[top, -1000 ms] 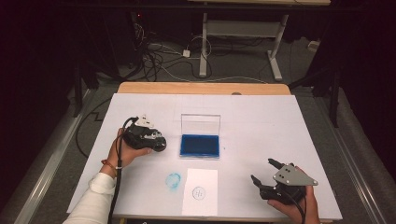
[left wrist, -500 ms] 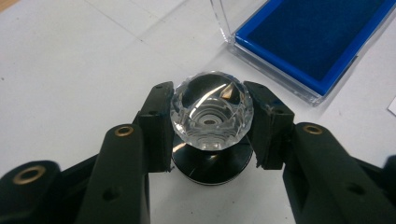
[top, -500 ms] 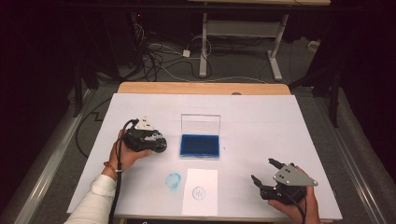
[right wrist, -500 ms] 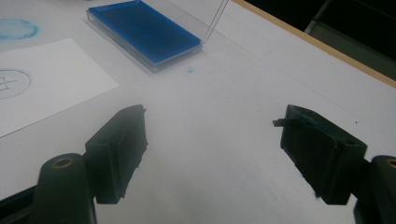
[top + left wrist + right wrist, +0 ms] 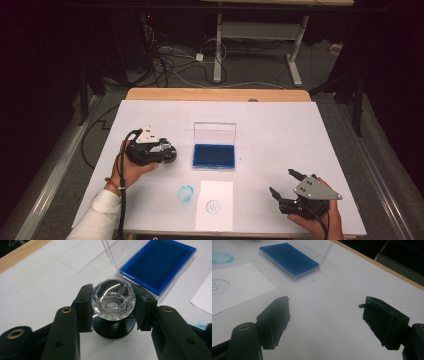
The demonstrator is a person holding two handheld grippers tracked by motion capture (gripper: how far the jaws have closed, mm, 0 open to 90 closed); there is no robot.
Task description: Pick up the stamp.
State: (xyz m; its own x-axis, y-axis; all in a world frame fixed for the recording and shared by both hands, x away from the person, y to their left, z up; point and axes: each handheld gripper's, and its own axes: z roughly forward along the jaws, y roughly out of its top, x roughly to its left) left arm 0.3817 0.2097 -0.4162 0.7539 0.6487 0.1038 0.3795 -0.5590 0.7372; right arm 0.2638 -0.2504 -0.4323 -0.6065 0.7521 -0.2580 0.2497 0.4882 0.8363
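The white surface [image 5: 280,120] carries it all, a wooden strip along its far edge. At its middle sits the blue ink pad [image 5: 214,155], clear lid standing up behind it. Nearer lies a white paper sheet [image 5: 214,205] with a round stamped mark, its writing too small to read, and a blue smudge [image 5: 185,193] just left of it. The left gripper [image 5: 167,152] hovers left of the pad, fingers clenched on a crystal-topped stamp [image 5: 113,302]. The right gripper [image 5: 286,184] rests at the near right, fingers released, nothing between.
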